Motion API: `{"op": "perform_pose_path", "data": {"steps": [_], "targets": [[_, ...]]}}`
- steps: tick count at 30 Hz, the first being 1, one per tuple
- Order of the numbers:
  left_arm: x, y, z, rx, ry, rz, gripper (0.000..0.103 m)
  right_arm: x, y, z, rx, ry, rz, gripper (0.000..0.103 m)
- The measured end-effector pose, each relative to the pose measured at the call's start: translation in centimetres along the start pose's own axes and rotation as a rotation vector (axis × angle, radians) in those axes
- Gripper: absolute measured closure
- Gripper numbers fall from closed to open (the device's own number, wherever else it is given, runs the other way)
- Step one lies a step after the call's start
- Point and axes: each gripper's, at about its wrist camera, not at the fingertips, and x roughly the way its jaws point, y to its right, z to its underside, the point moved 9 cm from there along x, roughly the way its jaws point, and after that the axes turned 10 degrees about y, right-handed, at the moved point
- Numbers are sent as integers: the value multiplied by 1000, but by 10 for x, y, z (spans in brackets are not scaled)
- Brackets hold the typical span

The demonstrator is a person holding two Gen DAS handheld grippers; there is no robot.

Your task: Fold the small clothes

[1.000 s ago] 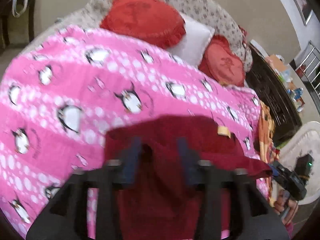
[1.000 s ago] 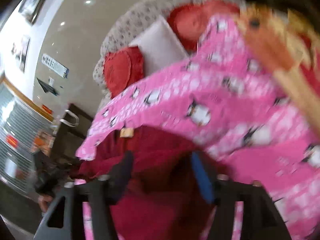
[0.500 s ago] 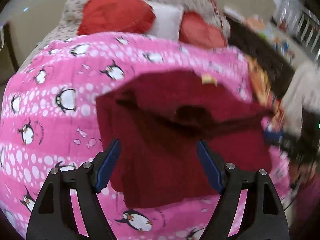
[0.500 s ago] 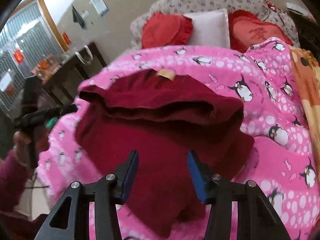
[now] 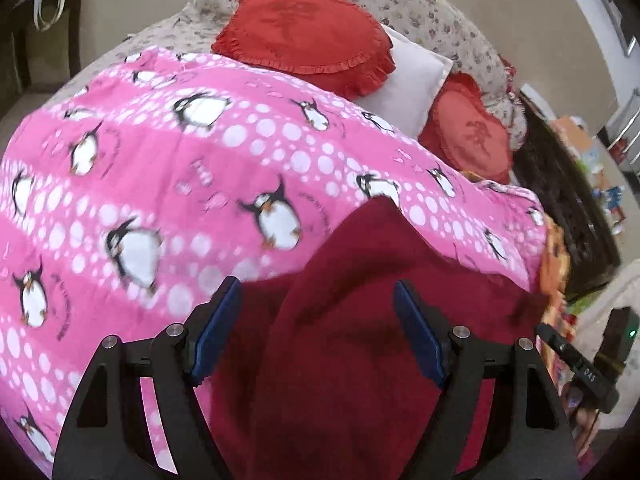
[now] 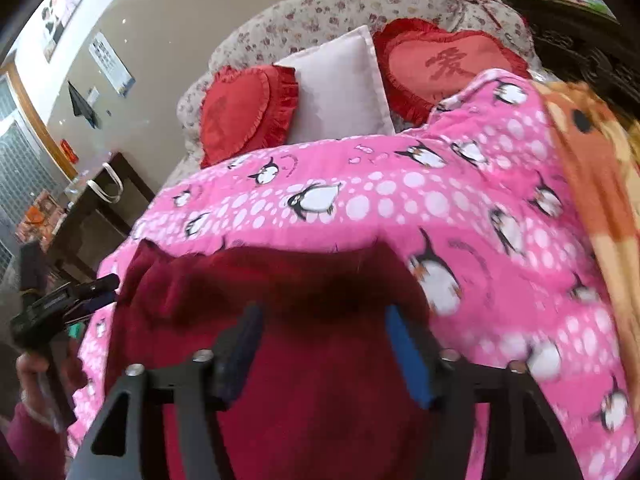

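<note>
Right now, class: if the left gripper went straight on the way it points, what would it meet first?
Most likely the dark red garment, which fills the gap between the left gripper's open fingers; the pink penguin blanket lies beneath and beyond it. Depth is unclear.

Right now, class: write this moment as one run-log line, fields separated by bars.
garment: dark red garment on pink penguin blanket | left gripper: open over garment | right gripper: open, jaws just widened, nothing gripped | fold: unfinished

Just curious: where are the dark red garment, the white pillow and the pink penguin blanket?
Dark red garment [image 5: 360, 280], left wrist view, upper fold.
White pillow [image 6: 340, 92], right wrist view, centre.
Pink penguin blanket [image 5: 160, 160], left wrist view, bare patch.
</note>
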Motion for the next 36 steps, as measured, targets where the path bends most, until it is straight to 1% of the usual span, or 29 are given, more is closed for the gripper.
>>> {"op": "perform_pose_path", "data": {"steps": [2, 6, 8, 10, 12, 13, 14, 15, 16, 17, 20, 22, 24, 25, 27, 29, 31, 32, 33, 36], "targets": [[-16, -9, 13, 23, -7, 16, 25, -27, -1, 20, 9, -4, -43, 37], [-45, -25, 52, 47, -23, 42, 25, -69, -7, 74, -14, -56, -75, 37], [-55, -32, 74, 35, -46, 47, 25, -83, -11, 100, -27, -84, -91, 37], [-62, -36, 89, 26, -43, 49, 25, -91, -17, 117, -20, -86, -100, 37], [-65, -36, 99, 23, -48, 54, 25, -93, -23, 133, -16, -95, -112, 40], [-66, -35, 107, 23, -58, 60, 25, -90, -25, 138, -17, -101, -113, 52], [-66, -34, 110, 21, -63, 59, 25, -84, -26, 145, -26, -114, -104, 69], [-66, -33, 113, 18, -66, 59, 25, -78, -29, 151, -35, -132, -101, 79], [-67, -32, 115, 12, -64, 60, 25, -74, -31, 154, -40, -146, -101, 92], [-70, -31, 116, 12, -60, 58, 25, -73, -32, 154, -40, -139, -92, 96], [-86, -29, 116, 48, -30, 66, 25, -95, -32, 135, -51, -71, -90, 97], [-92, -29, 118, 76, -12, 72, 25, -109, -16, 125, -9, -41, -69, 97], [-90, -30, 123, 100, -24, 72, 25, -104, 4, 134, 15, -71, -19, 97], [-85, -30, 127, 106, -40, 66, 25, -96, 10, 145, 3, -107, 13, 97], [-77, -28, 132, 99, -61, 76, 25, -87, 12, 157, 5, -137, 27, 97], [-70, -21, 136, 101, -75, 108, 25, -87, 11, 157, 14, -128, 28, 97], [-63, -19, 138, 128, -87, 100, 25, -92, 10, 150, 20, -115, 26, 97], [-60, -18, 140, 145, -106, 97, 29, -95, 10, 146, 13, -109, 27, 97], [-57, -16, 142, 161, -127, 103, 37, -99, 10, 141, -1, -105, 28, 97], [-57, -16, 145, 209, -123, 72, 39, -99, 12, 140, -16, -119, 39, 97]]}}
